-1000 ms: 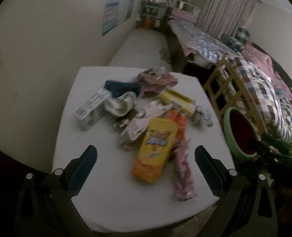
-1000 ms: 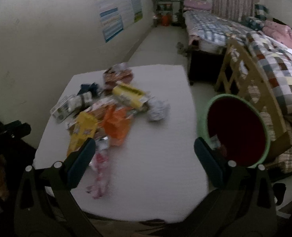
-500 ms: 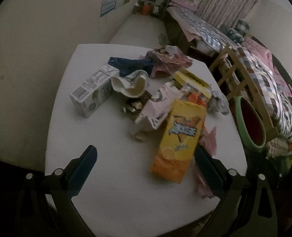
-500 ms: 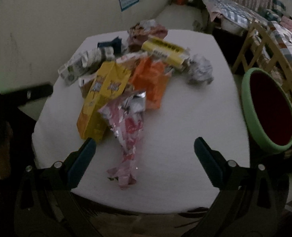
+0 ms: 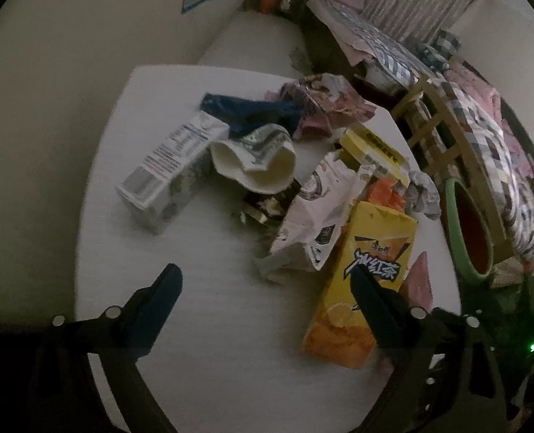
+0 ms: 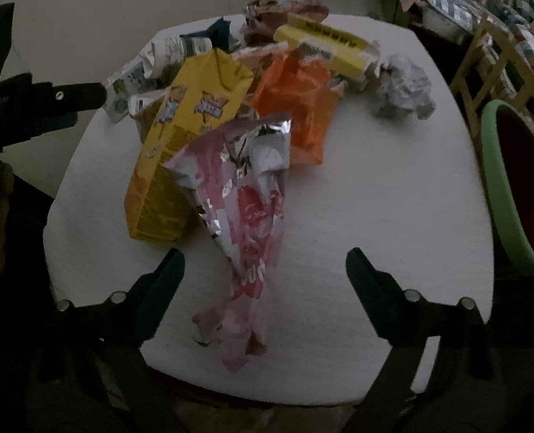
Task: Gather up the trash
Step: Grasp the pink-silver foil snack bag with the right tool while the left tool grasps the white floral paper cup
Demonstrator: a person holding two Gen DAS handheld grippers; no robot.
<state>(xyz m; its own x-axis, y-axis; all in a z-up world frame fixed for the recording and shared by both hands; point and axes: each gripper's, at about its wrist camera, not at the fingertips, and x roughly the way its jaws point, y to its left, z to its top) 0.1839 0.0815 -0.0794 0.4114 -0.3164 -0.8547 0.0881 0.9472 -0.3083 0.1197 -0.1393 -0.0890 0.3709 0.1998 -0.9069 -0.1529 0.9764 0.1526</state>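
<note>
Trash point(image 6: 238, 115) crowds the table's point(image 6: 375, 195) far half; both tongs (just narrowing) gape empty.

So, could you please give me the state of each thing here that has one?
left gripper: open, holding nothing, jaws just closing slightly
right gripper: open, straddling the wrapper, jaws just closing slightly
pink foil wrapper: torn open, flat on the table
yellow drink carton: lying on its side
green bin: open-topped
</note>
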